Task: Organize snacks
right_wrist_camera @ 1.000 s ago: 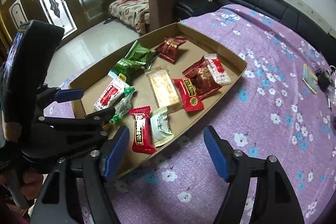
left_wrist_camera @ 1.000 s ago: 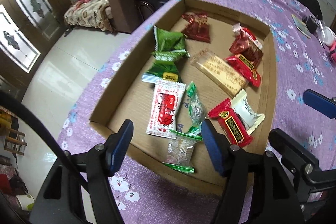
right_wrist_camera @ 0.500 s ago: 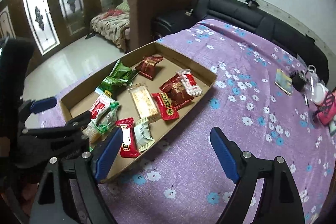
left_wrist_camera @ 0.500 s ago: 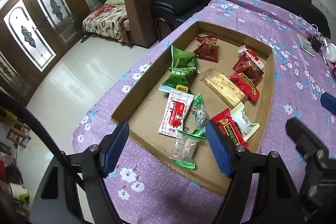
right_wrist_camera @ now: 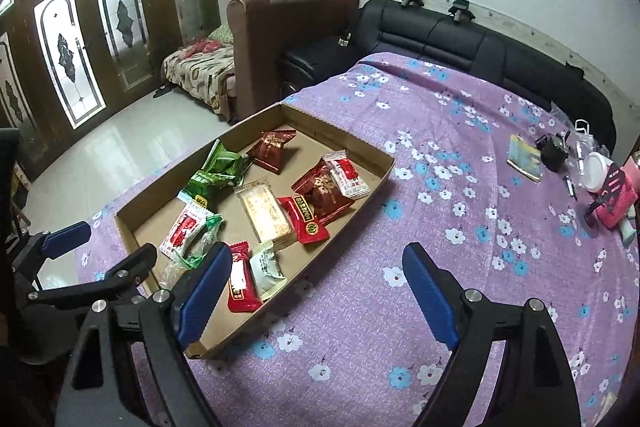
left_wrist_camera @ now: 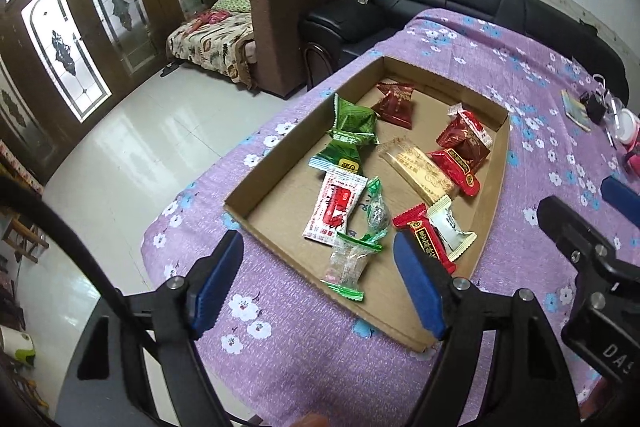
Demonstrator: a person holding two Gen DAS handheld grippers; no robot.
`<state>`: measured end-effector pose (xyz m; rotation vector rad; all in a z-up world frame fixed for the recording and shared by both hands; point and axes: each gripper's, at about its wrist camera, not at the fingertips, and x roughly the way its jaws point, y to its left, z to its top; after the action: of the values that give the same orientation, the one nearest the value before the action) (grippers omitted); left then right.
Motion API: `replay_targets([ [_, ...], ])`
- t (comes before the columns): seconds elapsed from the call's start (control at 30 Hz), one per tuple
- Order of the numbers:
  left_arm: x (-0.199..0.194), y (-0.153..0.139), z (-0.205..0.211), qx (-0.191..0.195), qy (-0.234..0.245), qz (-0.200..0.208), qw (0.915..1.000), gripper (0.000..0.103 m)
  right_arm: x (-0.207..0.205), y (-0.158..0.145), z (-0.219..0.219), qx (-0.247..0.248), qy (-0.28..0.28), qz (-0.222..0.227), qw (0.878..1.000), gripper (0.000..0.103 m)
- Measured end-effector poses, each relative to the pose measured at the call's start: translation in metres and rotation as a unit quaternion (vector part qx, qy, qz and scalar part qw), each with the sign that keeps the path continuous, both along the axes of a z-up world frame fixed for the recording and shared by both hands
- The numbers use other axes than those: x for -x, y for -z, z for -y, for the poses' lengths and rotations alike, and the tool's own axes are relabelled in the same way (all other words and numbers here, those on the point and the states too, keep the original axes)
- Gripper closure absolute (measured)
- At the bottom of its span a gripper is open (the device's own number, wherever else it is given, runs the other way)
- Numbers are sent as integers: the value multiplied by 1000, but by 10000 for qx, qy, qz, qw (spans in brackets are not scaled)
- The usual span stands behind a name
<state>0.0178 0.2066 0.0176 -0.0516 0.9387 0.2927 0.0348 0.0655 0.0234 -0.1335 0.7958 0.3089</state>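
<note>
Snacks all seen inside cardboard tray (left_wrist_camera: pixel 256 195); step judged finished. Left gripper (left_wrist_camera: pixel 320 279) and right gripper (right_wrist_camera: pixel 316 291) fingers opening, nothing held. Next: arrangement checked.

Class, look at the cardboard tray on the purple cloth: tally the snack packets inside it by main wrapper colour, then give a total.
Cardboard tray on the purple cloth, by wrapper colour:
Red or dark red: 4
Green: 2
White: 2
Clear with green ends: 2
Gold: 1
Total: 11

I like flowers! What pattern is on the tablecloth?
Purple tablecloth with white and blue flowers, clearest in the right wrist view.
</note>
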Motion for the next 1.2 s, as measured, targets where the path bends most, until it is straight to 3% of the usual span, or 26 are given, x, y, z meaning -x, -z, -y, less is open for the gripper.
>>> replay_targets([
  [0.27,13,-10,-8,159,-106,110,9998,17,2,4,-7,177,-92,-3,9998,16],
  [0.4,19,-13,-16,528,-108,194,9984,17,4,5,-9,188,-136,-1,9997,16],
  [0.57,22,-19,-14,386,20,309,9988,17,5,7,-13,196,-205,-33,9996,16],
  [0.9,21,-22,-16,761,270,456,9957,17,2,11,-14,206,-172,-116,9996,16],
  [1.03,21,-22,-14,558,207,503,9970,17,-1,12,-15,243,-128,-131,9995,16],
  [1.2,17,-22,-16,670,349,469,9960,17,-2,15,-17,285,-119,-174,9994,16],
])
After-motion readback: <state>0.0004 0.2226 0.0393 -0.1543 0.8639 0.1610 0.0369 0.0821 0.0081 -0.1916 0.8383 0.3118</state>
